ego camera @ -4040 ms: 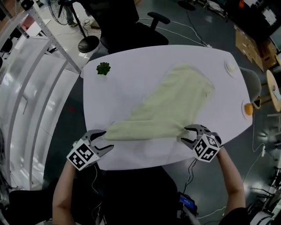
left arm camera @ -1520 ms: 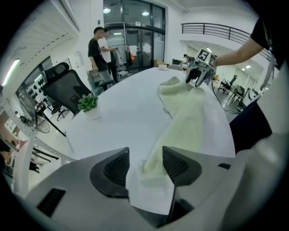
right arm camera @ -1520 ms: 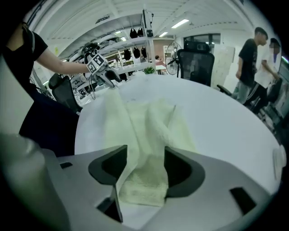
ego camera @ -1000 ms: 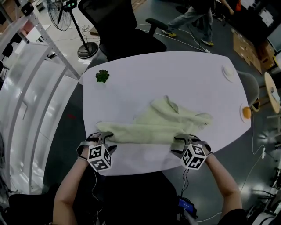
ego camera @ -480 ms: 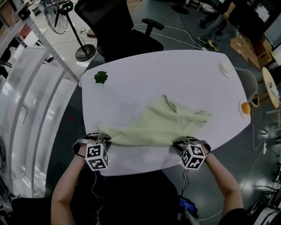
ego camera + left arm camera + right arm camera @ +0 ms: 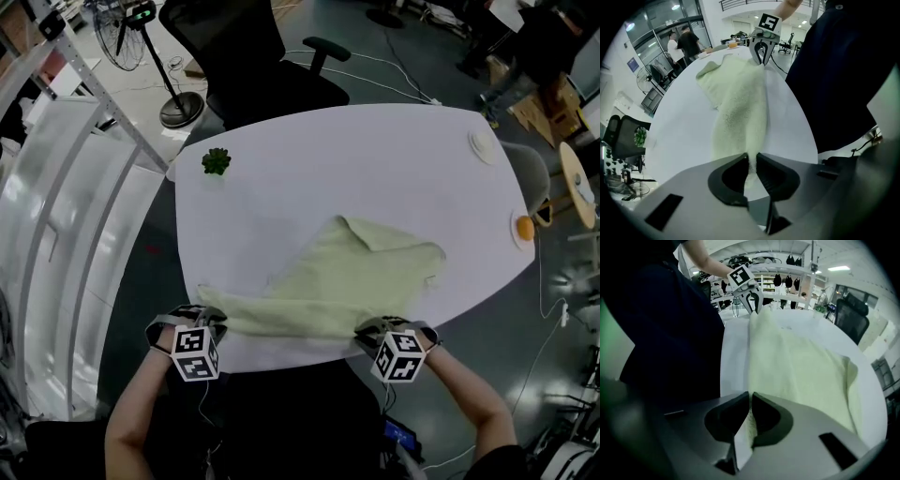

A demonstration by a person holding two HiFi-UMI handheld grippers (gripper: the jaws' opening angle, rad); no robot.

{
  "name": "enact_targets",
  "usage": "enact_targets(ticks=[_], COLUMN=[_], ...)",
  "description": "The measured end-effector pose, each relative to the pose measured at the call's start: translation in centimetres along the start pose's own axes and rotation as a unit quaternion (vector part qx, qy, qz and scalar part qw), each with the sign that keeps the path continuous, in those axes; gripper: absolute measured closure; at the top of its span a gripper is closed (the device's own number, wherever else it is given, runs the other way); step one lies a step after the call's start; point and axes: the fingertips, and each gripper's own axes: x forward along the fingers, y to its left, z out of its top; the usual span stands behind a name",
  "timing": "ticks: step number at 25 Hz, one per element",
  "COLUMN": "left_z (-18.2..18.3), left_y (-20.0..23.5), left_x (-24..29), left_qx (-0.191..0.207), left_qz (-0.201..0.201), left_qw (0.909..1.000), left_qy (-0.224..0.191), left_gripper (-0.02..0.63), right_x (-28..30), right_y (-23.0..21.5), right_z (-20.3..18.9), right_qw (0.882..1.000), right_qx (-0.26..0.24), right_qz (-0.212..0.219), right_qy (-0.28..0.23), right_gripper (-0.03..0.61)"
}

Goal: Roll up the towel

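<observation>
Towel (image 6: pixel 356 277) edge near table (image 6: pixel 300 159) rim

- Towel (image 6: pixel 356 272): one.
- Grippers: two, the left gripper (image 6: pixel 752 159) and the right gripper (image 6: pixel 751 397).
- Table (image 6: pixel 375 159): one.
- Plant (image 6: pixel 216 161): one.
- White dish (image 6: pixel 483 147): one.
- Orange ball (image 6: pixel 524 227): one.
- Chair (image 6: pixel 244 56): one.
- Fan (image 6: pixel 184 108): one.
- Bystanders (image 6: pixel 689 42): two, in the left gripper view.
</observation>
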Motion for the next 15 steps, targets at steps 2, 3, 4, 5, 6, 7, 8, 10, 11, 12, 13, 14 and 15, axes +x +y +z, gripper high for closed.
enact_targets(ticks=[2, 3, 4, 5, 6, 7, 8, 10, 11, 12, 13, 14, 15], left_z=[0.2, 0.3, 0.4, 0.4, 0.6, 0.8, 1.0, 1.3, 1.4, 1.4, 1.5, 1.6, 1.6], left_y=[0.5, 0.8, 1.3, 1.8, 2.4, 3.1, 3.8, 5.3, 6.1, 7.0, 7.8, 8.7, 9.5], left_x=[-0.3, -0.7, -1.1, -1.6, -2.0, -2.4, -2.8, -3.3, -3.4, -3.4, -3.3, -3.2, -3.1], left_qx=[-0.008, -0.013, -0.019, -0.026, -0.034, -0.042, -0.051, -0.068, -0.075, -0.082, -0.089, -0.096, -0.103], left_qz=[-0.003, -0.003, -0.002, -0.001, 0.001, 0.003, 0.004, 0.008, 0.01, 0.013, 0.016, 0.018, 0.019], left_qw=[1.0, 0.9999, 0.9998, 0.9995, 0.9992, 0.9987, 0.9982, 0.9969, 0.9962, 0.9956, 0.9949, 0.9941, 0.9934], left_qy=[-0.003, -0.006, -0.01, -0.015, -0.021, -0.027, -0.033, -0.04, -0.042, -0.044, -0.045, -0.046, -0.046], left_gripper=[0.548, 0.548, 0.548, 0.548, 0.548, 0.548, 0.546, 0.546, 0.546, 0.546, 0.546, 0.546, 0.546], right_x=[-0.7, -1.3, -2.0, -2.7, -3.5, -4.3, -5.0, -6.1, -6.5, -6.8, -7.0, -7.0, -6.8], right_y=[-0.5, -0.9, -1.5, -2.2, -3.1, -4.1, -5.1, -7.1, -8.1, -9.0, -9.8, -10.6, -11.3], right_z=[0.1, 0.3, 0.5, 0.8, 1.1, 1.5, 1.8, 2.3, 2.5, 2.6, 2.7, 2.6, 2.5], right_qw=[1.0, 1.0, 0.999, 0.999, 0.998, 0.997, 0.996, 0.994, 0.993, 0.992, 0.992, 0.992, 0.992], right_qx=[0.011, 0.018, 0.026, 0.036, 0.046, 0.056, 0.065, 0.079, 0.085, 0.09, 0.093, 0.097, 0.099], right_qz=[0.006, 0.008, 0.008, 0.005, 0.001, -0.005, -0.01, -0.02, -0.024, -0.028, -0.032, -0.034, -0.036], right_qy=[-0.008, -0.014, -0.021, -0.029, -0.038, -0.047, -0.057, -0.075, -0.081, -0.082, -0.081, -0.078, -0.074], right_gripper=[0.548, 0.548, 0.548, 0.546, 0.546, 0.546, 0.546, 0.545, 0.544, 0.543, 0.543, 0.541, 0.541])
